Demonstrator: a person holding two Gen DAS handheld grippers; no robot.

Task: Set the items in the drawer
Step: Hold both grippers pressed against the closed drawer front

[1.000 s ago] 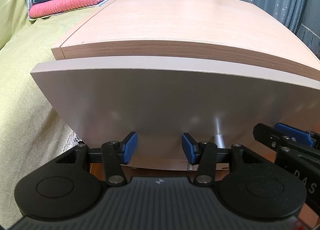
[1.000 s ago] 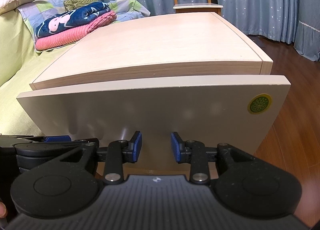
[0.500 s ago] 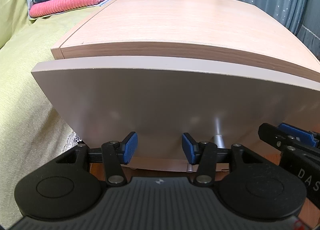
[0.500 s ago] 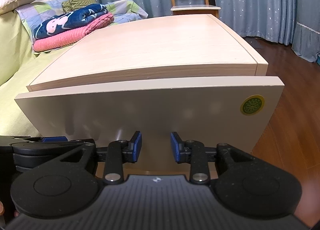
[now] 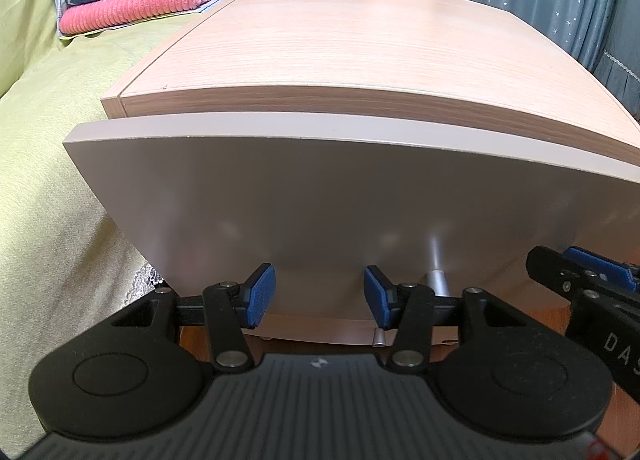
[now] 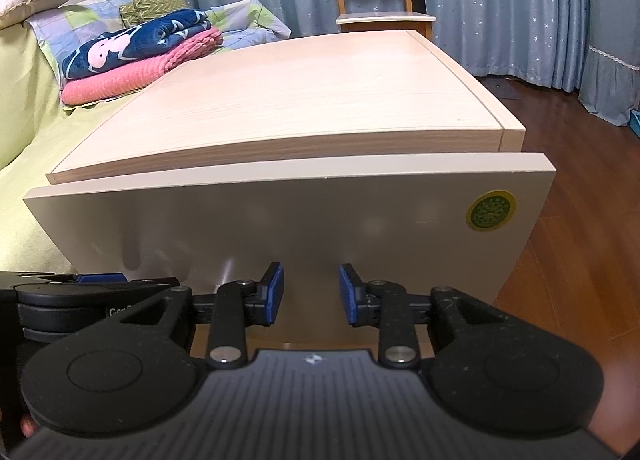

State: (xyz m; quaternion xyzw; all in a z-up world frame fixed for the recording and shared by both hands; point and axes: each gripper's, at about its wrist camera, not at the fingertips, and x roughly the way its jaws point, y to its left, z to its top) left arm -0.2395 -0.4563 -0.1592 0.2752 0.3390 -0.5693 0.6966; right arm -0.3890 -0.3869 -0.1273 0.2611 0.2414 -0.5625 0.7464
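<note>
Drawer front (image 5: pixel 320 200) fills my view, a pale glossy panel under the wooden cabinet top (image 5: pixel 360 48), its upper edge standing slightly proud of the carcass, so I read it as nearly shut or only just cracked; I cannot see inside. No items in sight, and neither of my tools carries anything. My left gripper (image 5: pixel 319 296) sits low against the panel's bottom edge, blue pads spread with nothing between them. My right gripper (image 6: pixel 311 292) is likewise parted and empty, low on the panel, with the green round sticker (image 6: pixel 490 210) up to its right. A short metal handle (image 5: pixel 436 280) shows just right of my left pads. To do this well, I'd say: use that handle rather than the slick face, keep both tools level, move the drawer straight along its runners. Beyond, folded blankets (image 6: pixel 136 56) lie on the yellow-green bedspread (image 5: pixel 48 164).
</note>
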